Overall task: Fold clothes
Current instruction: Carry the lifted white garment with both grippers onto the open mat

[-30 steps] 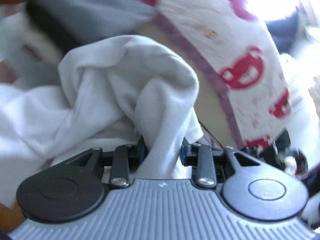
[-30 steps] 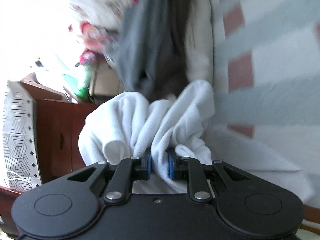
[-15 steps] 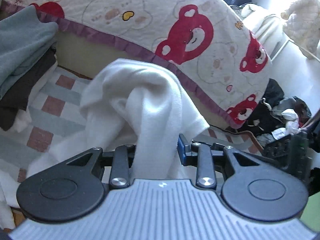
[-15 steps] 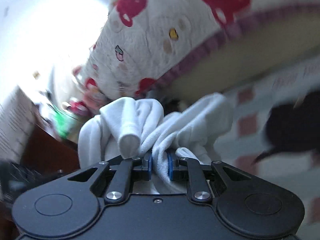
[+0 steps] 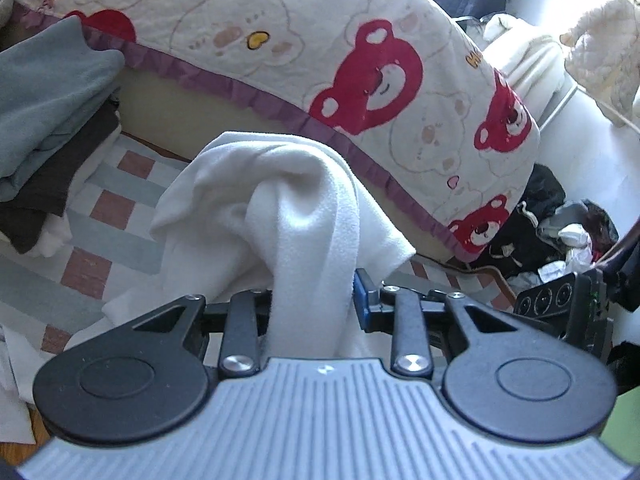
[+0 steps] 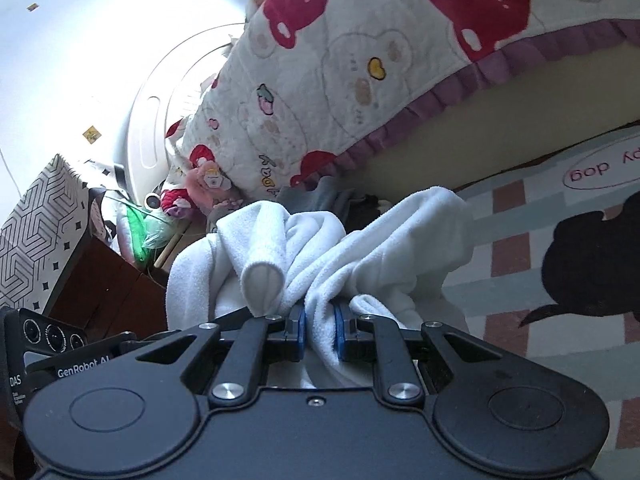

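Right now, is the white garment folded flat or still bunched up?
Bunched up. The white garment hangs in loose rolls and creases, pinched in the jaws of the left gripper and the right gripper.

A white fleece garment (image 5: 304, 216) hangs bunched and twisted above a checked bed sheet (image 5: 96, 216), pinched at two points.

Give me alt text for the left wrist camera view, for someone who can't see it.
The left tool is clamped on a bunched white garment, held above a checked sheet. Behind it lies a cream quilt with red bears, and folded grey and dark clothes are stacked at the left.
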Demonstrator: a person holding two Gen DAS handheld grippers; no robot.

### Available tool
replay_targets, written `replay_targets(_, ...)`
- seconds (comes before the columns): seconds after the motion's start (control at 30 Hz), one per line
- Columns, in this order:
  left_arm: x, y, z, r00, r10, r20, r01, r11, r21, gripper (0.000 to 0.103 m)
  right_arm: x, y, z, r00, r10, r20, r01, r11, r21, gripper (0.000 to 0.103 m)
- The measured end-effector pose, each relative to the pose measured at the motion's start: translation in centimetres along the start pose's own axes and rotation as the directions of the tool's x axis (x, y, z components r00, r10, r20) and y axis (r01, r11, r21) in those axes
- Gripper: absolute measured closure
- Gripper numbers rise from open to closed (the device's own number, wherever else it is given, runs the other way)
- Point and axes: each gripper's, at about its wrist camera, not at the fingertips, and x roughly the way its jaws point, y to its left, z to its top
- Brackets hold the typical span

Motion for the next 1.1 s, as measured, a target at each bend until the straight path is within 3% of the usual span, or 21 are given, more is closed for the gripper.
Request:
replay_targets(0.17,2.5,-2.1,0.7,0.999,-0.032,-0.037,0.035,0.997,0.067,0.075,-1.7,-1.5,0.8,0.998,-0.053,0.033,0.052,0.998,0.029,0.084)
replay_targets(0.33,2.8,-5.8,2.6,0.994,-0.105,0.008,0.101,0.975,0.197,0.075,-4.9,-1.4,2.2,0.987,-0.055,0.151,0.054,0.998,0.014,0.084)
replay_targets(0.47,2.2,-8.5,4.0,0.981,-0.186,0.061,0.163,0.948,0.273,0.075,-7.8,0.3,3.4,0.96,-0.062,0.274,0.081,0.995,-0.056,0.084)
replay_targets(0.57,2.1,-9.9,4.2,0.957,-0.251,0.145,0.195,0.929,0.314,0.074,-9.6,1.9,3.8,0.929,-0.079,0.361,0.145,0.976,-0.161,0.084)
replay_targets(0.63,3.1,-10.2,4.2,0.955,-0.258,0.148,0.202,0.927,0.315,0.073,-10.2,2.4,3.9,0.91,-0.101,0.401,0.202,0.955,-0.217,0.084)
replay_targets(0.7,5.0,-10.1,4.1,0.972,-0.218,0.085,0.185,0.939,0.289,0.073,-10.0,2.2,4.0,0.897,-0.17,0.407,0.284,0.929,-0.237,0.084)
replay_targets(0.77,8.1,-9.2,3.2,0.992,-0.122,-0.031,0.126,0.955,0.27,0.073,-8.1,-0.9,3.9,0.887,-0.318,0.334,0.382,0.913,-0.144,0.08)
replay_targets(0.8,9.9,-8.3,2.4,0.993,-0.066,-0.1,0.09,0.962,0.257,0.073,-7.1,-2.6,3.8,0.875,-0.389,0.288,0.431,0.897,-0.096,0.074)
replay_targets(0.83,11.9,-7.1,1.5,0.984,-0.007,-0.177,0.05,0.97,0.24,0.073,-6.1,-4.3,3.7,0.857,-0.457,0.239,0.48,0.876,-0.05,0.064)
replay_targets(0.93,16.1,-3.2,-2.0,0.94,0.097,-0.327,-0.025,0.976,0.217,0.075,-3.7,-9.2,2.9,0.788,-0.612,0.066,0.61,0.791,0.04,0.064)
replay_targets(1.0,17.4,-1.5,-4.3,0.918,0.148,-0.367,-0.059,0.968,0.244,0.075,-2.9,-11.8,2.1,0.768,-0.64,-0.019,0.64,0.767,0.049,0.064)
replay_targets(1.1,18.3,0.2,-6.5,0.9,0.196,-0.388,-0.084,0.954,0.288,0.074,-2.3,-13.6,1.3,0.769,-0.638,-0.04,0.639,0.768,0.044,0.064)
